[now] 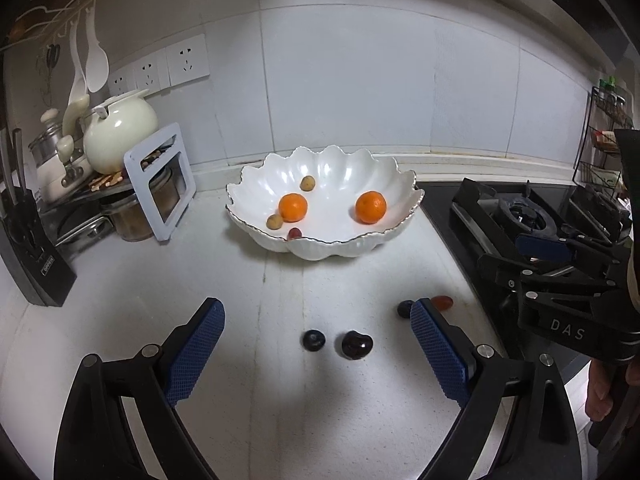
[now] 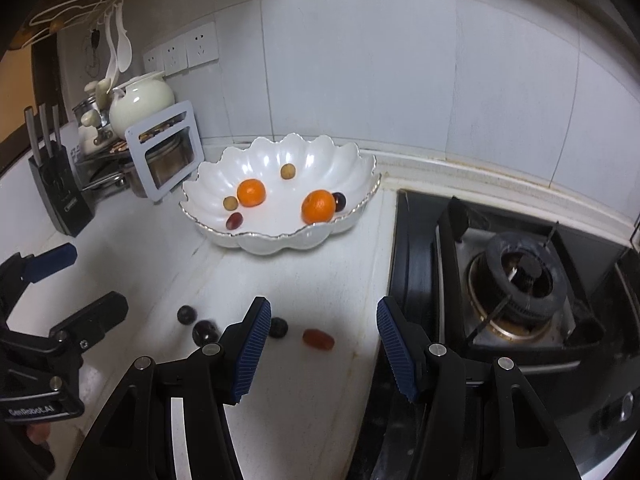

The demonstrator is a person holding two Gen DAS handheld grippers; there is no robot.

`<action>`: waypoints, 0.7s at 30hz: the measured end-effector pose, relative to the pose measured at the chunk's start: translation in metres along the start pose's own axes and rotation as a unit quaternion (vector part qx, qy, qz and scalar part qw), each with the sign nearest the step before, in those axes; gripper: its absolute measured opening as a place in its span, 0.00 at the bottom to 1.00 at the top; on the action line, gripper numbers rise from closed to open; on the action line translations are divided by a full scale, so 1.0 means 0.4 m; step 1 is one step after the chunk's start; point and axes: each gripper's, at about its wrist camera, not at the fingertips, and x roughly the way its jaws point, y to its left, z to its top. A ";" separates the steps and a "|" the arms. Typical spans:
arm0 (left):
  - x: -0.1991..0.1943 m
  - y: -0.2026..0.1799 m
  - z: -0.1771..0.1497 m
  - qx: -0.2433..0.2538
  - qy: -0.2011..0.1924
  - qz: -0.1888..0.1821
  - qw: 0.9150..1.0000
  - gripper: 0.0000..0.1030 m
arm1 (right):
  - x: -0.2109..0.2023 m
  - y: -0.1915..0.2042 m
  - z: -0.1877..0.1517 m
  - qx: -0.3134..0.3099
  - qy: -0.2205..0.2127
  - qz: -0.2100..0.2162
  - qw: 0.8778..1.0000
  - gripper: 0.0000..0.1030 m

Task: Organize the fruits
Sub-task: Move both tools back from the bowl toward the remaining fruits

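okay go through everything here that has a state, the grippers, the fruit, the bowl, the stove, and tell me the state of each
left gripper: open, nothing between its pads
right gripper: open, nothing gripped
white bowl: upright, holding fruit
two oranges: in the bowl
four small fruits: loose on the counter, outside the bowl
stove burner: no flame visible

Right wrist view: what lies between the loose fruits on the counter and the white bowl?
Nothing: in the right wrist view the counter is bare between the red oblong fruit, the dark fruits and the scalloped bowl.
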 end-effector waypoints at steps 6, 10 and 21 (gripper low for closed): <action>0.015 -0.019 -0.020 0.009 0.003 0.002 1.000 0.90 | 0.010 0.002 -0.028 -0.001 -0.002 -0.012 1.000 0.55; 0.034 -0.026 -0.035 0.001 0.015 -0.015 1.000 0.87 | 0.020 0.007 -0.043 -0.002 -0.002 -0.013 1.000 0.55; 0.088 -0.044 -0.074 0.000 0.040 -0.030 0.999 0.79 | 0.074 0.010 -0.072 0.010 0.017 -0.016 1.000 0.55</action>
